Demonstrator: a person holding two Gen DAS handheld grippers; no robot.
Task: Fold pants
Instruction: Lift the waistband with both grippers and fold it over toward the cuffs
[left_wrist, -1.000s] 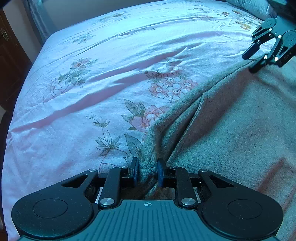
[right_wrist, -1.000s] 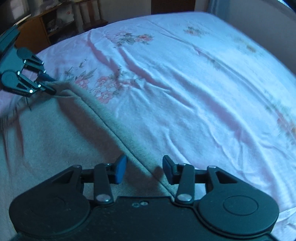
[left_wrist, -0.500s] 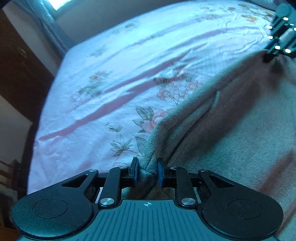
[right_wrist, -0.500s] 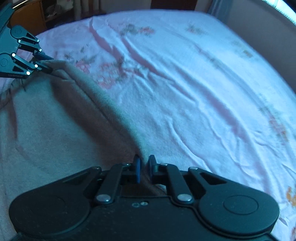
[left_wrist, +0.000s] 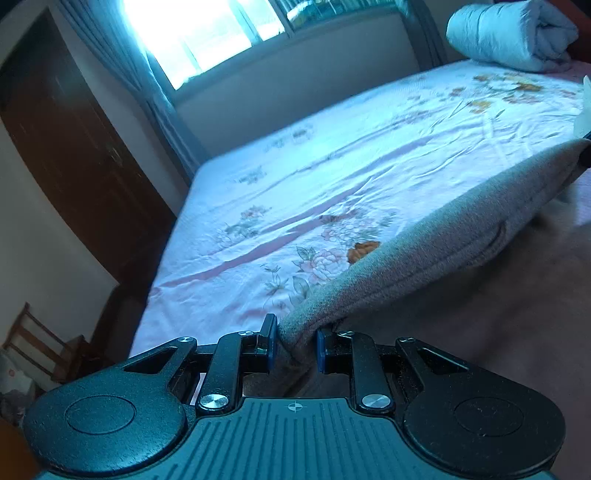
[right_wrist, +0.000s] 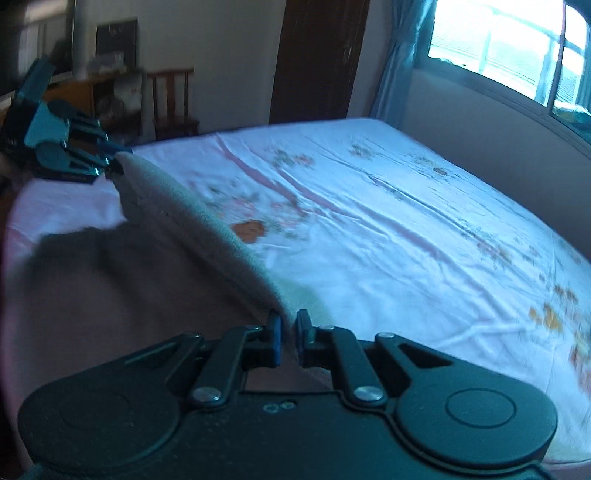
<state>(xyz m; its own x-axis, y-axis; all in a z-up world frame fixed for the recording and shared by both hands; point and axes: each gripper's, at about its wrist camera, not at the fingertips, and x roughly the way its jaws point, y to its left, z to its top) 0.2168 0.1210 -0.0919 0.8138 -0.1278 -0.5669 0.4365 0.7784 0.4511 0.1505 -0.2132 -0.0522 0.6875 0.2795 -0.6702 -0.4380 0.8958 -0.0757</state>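
Note:
The grey-green pants are held up off the bed by one edge, stretched taut between both grippers, with the rest hanging below. My left gripper is shut on one corner of that edge. My right gripper is shut on the other corner of the pants. The left gripper also shows in the right wrist view at the far end of the raised edge. The pants' lower part droops in shadow.
The bed has a pink floral sheet. A rolled white quilt lies at the head. A dark wardrobe door, a window with curtain and a wooden chair stand around the bed.
Both grippers have lifted the pants' edge up off the sheet and tilted upward. The right gripper closed on the fabric a second ago and holds it now.

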